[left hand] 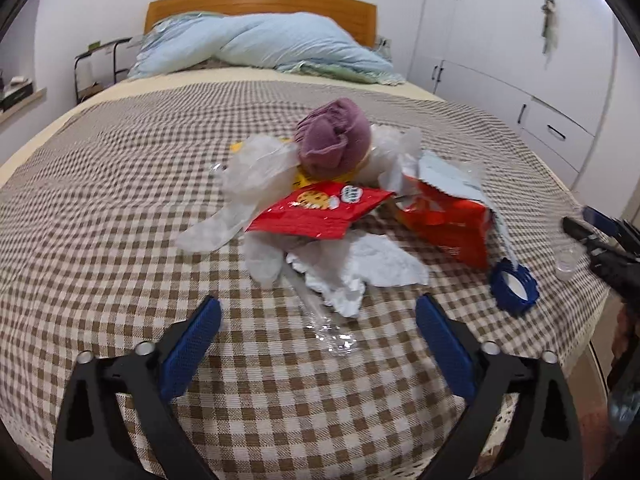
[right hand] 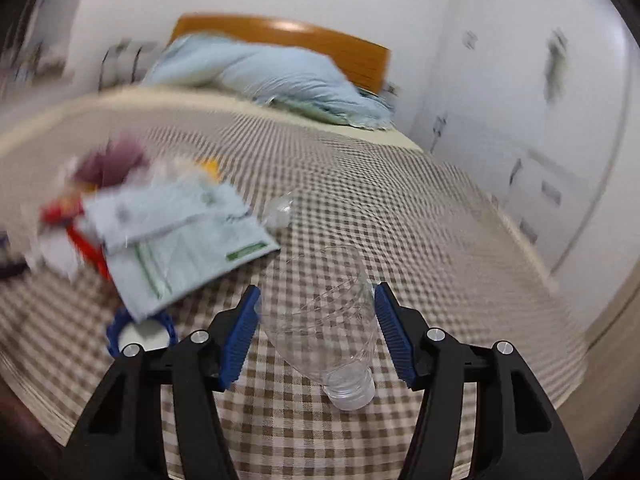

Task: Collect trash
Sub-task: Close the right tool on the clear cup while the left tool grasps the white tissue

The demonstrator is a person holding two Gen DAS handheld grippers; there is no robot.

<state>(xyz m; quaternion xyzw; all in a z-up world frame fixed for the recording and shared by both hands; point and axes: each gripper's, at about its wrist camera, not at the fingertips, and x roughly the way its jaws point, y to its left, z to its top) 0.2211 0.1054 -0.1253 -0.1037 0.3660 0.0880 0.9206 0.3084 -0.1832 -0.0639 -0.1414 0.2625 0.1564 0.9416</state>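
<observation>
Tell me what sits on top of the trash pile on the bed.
A rolled purple cloth rests on top, over a yellow wrapper and clear plastic bags. How much of the yellow wrapper lies beneath the cloth is hidden.

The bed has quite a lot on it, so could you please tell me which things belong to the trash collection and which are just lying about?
Trash to collect:
clear plastic bottle
red cookie wrapper
orange snack bag
crumpled tissue
clear plastic bags

Just lying about:
purple cloth
blue quilt
blue tape roll, perhaps
</observation>
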